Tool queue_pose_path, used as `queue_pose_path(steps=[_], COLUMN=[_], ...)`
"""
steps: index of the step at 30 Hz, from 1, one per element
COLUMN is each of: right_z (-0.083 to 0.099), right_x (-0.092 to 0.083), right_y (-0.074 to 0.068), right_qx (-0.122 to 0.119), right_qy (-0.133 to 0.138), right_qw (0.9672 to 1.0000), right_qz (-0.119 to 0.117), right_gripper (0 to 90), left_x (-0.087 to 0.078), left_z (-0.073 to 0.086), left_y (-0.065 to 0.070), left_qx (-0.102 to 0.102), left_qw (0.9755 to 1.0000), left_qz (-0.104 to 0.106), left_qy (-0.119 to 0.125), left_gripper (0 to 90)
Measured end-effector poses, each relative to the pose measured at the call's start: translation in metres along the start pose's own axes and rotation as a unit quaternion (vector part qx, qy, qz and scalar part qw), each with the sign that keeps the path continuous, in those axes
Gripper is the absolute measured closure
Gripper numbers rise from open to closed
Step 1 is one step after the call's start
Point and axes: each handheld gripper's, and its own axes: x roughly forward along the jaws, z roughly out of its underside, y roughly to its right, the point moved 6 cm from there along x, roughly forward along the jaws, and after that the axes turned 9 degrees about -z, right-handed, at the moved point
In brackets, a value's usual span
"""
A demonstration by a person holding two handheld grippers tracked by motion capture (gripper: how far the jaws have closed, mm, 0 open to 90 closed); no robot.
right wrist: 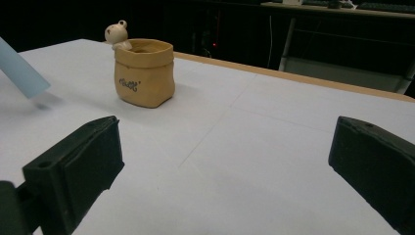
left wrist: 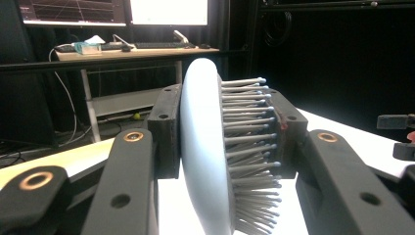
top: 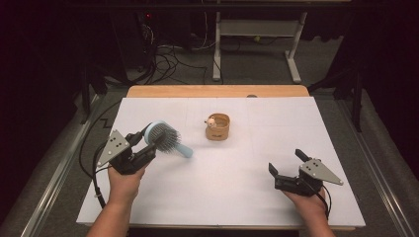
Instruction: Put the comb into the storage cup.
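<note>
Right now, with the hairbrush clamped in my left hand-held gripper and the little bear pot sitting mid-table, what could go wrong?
1. The left hand-held gripper holds the hairbrush by its head, one pad against the bristles; they may flex, so the brush could twist or slip.
2. The brush's handle sticks out towards the pot; a swing could knock the pot over.
3. The right hand-held gripper is open and empty, so nothing steadies the pot.
</note>
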Motion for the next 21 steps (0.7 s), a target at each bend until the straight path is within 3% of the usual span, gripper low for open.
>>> queue_pose_path(steps=[3, 7, 9, 21], right_z=[0.0, 0.0, 0.0, 0.0], right_x=[0.001, 0.002, 0.002, 0.002], right_y=[0.0, -0.001, 0.0, 0.0], right_qx=[0.002, 0.0, 0.002, 0.003], right_qy=[0.001, 0.0, 0.002, 0.003], right_qw=[1.0, 1.0, 1.0, 1.0], right_qz=[-0.001, -0.002, -0.001, -0.002], right_gripper=[0.1, 0.1, 0.1, 0.1], left_x=[0.0, 0.002, 0.003, 0.012], left_z=[0.0, -0.004, -0.008, -0.027], left_y=[0.001, 0.003, 0.006, 0.017], left_qx=[-0.001, -0.017, -0.009, -0.013], left_qw=[1.0, 0.9998, 0.9999, 0.9992], left_qz=[0.001, 0.012, 0.01, 0.021], left_qy=[0.001, 0.008, 0.01, 0.03], left_gripper=[57.3, 57.3, 57.3, 57.3])
